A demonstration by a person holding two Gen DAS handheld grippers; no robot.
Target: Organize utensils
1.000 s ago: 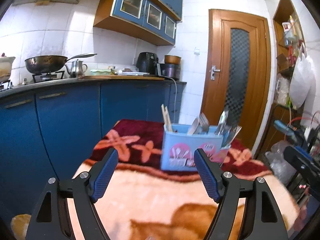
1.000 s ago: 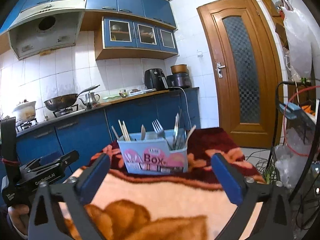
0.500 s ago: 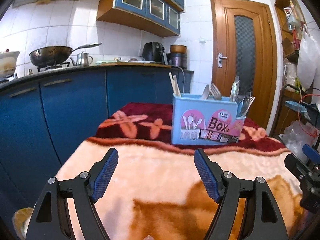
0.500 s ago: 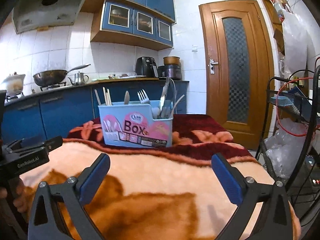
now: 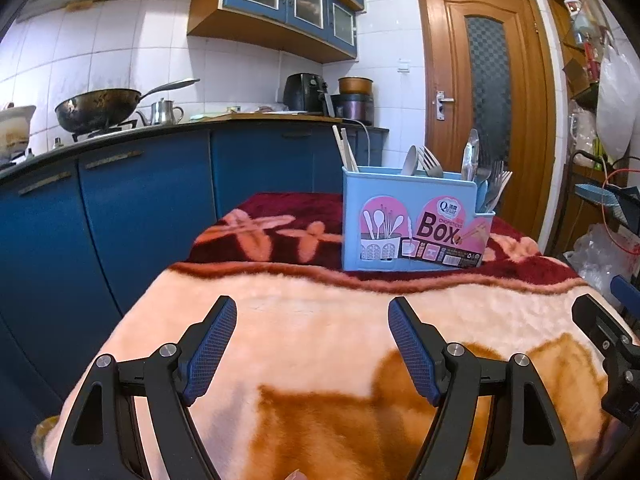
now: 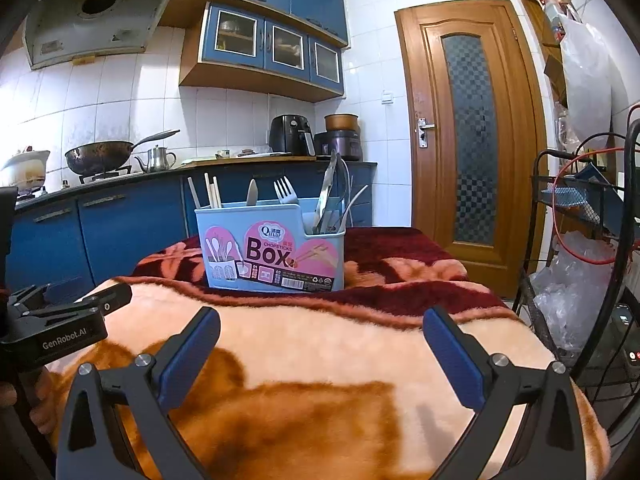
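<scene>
We hold the left claw (image 5: 312, 344) and right claw (image 6: 320, 344) spread wide and empty above the blanket-covered table (image 6: 320, 360). At its far end stands a light blue plastic chopsticks box (image 6: 272, 248); its rigid, slick metal utensils (image 6: 326, 200) look best gripped by the protruding upper ends.

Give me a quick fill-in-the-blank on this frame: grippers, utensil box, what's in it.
1. Both the left gripper and the right gripper are ____ and hold nothing.
2. The utensil box stands on a ____.
3. The big word printed on the box front is ____.
4. The chopsticks stand at the box's ____ end in the right wrist view.

Missing words: open; blanket; Box; left
</scene>
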